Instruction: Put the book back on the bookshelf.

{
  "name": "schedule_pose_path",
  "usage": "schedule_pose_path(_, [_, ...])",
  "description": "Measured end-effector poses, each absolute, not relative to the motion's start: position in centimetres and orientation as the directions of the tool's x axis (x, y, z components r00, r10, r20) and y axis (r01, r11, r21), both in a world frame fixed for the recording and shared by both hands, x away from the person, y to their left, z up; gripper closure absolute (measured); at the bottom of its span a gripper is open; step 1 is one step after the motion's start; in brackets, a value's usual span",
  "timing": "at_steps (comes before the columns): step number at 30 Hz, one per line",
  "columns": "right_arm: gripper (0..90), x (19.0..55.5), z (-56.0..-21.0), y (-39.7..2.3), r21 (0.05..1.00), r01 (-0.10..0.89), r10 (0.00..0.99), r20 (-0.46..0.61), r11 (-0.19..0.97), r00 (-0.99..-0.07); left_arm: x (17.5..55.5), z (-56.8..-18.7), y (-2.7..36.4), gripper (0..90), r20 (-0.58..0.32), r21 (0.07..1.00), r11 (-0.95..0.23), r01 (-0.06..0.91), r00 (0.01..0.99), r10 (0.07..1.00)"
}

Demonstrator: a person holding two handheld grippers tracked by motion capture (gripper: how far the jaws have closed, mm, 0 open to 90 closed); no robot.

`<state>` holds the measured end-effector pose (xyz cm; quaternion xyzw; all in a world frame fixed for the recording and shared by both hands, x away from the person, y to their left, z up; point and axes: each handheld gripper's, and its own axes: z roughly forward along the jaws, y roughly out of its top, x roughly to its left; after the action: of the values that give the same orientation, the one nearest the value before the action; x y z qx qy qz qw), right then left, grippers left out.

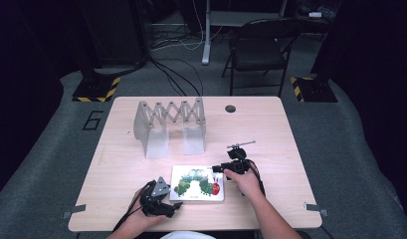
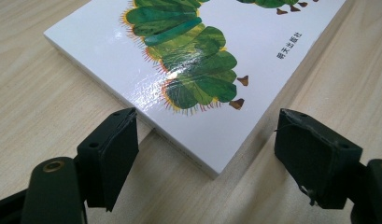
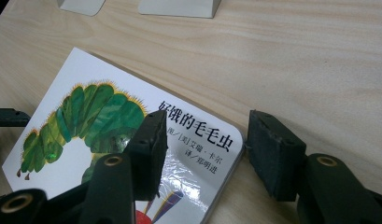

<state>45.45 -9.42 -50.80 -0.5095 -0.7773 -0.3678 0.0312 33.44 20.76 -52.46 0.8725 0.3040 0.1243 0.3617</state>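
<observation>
A: What is on the worktop (image 1: pixel 141 199)?

B: A white picture book (image 1: pixel 197 182) lies flat near the front edge, its cover showing a green caterpillar. Black Chinese writing reads 好饿的毛毛虫, with smaller lines beneath that are hard to make out. Behind it stands a grey folding rack (image 1: pixel 170 127). A large "6" is marked on the floor (image 1: pixel 93 120).

A: And the grippers?

B: The left hand-held gripper (image 2: pixel 205 156) sits at the book's near left corner, jaws wide, the corner between them, nothing gripped. The right hand-held gripper (image 3: pixel 205 149) straddles the far right corner, one jaw over the cover, one off the edge, not clamped. The caterpillar's red head is partly hidden behind that jaw.
</observation>
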Motion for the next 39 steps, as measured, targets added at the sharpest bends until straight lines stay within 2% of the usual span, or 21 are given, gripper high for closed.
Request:
schedule_pose_path(5, [48.9,45.6,-50.9,-9.7,0.523,0.835,0.764,0.465,0.171,-0.448,33.4,-52.4,20.7,20.2,0.003,0.704,-0.560,0.437,0.787,0.617])
schedule_pose_path(39, [50.5,44.9,-49.6,-9.7,0.561,0.809,0.761,0.444,0.176,-0.474,33.4,-52.6,20.5,15.4,0.004,0.705,-0.553,0.444,0.777,0.629])
